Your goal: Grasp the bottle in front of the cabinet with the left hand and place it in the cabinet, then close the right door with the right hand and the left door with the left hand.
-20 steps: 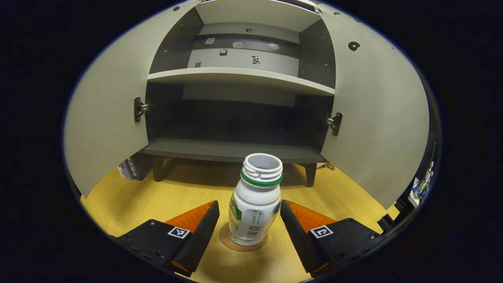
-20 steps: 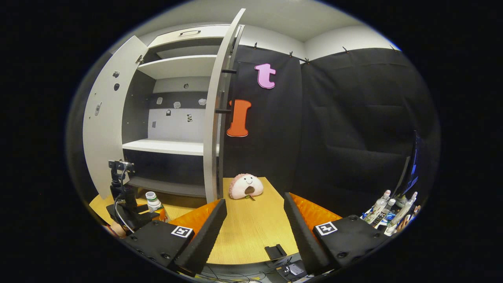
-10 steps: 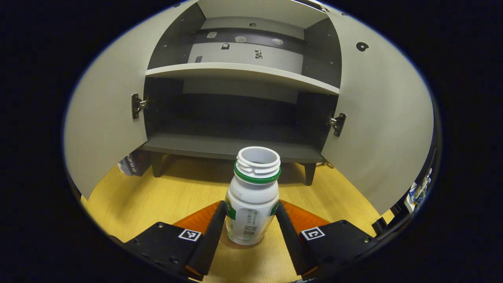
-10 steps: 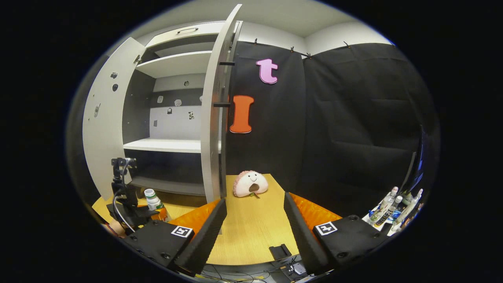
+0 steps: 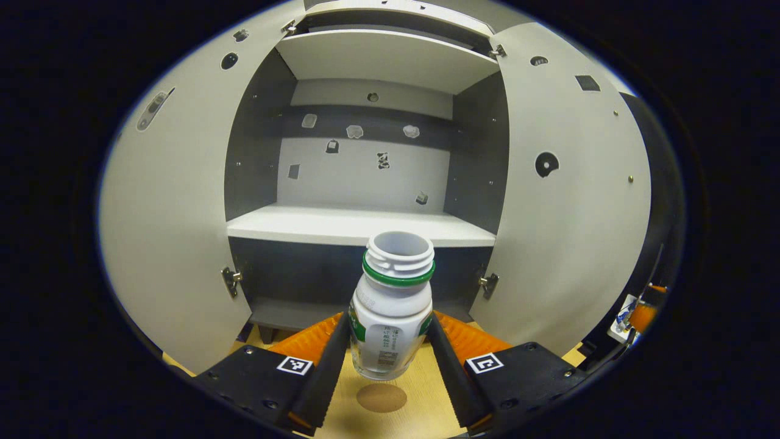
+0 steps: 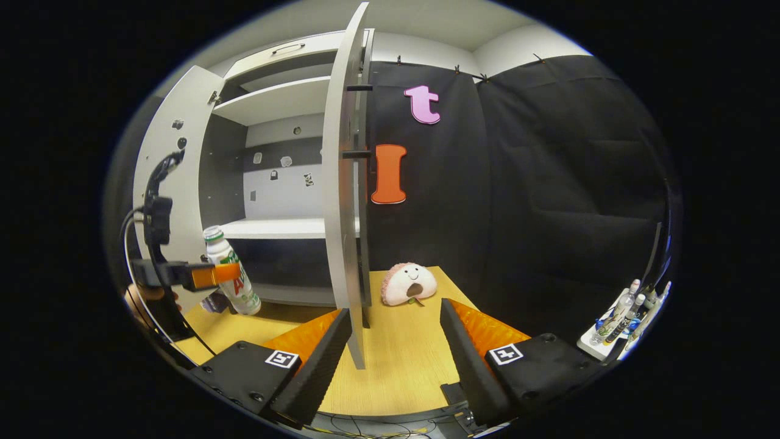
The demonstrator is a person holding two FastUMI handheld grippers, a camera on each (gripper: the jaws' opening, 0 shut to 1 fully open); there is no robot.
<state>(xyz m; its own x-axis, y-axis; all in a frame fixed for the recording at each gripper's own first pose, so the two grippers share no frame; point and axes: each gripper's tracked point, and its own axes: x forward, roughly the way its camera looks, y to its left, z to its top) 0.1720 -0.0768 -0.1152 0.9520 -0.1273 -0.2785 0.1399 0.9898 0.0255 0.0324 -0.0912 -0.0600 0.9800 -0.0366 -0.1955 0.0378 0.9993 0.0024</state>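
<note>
Bottle (image 5: pixel 393 308) lifted off desk (image 5: pixel 420 399) since a second ago, clamped in my left gripper (image 5: pixel 385 360) jaws | cabinet (image 5: pixel 365 224) shelf at 12 o'clock, placement next | right gripper (image 6: pixel 396 356) jaws wide, empty.

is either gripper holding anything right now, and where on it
The left gripper holds the bottle by its lower body, one finger on each side, lifted off the table. The right gripper holds nothing.

Glossy plastic bottle (image 5: pixel 392 317) – matt painted cabinet (image 5: pixel 365 177) doors (metal hinges) – smooth wood-grain tabletop (image 6: pixel 396 360).
</note>
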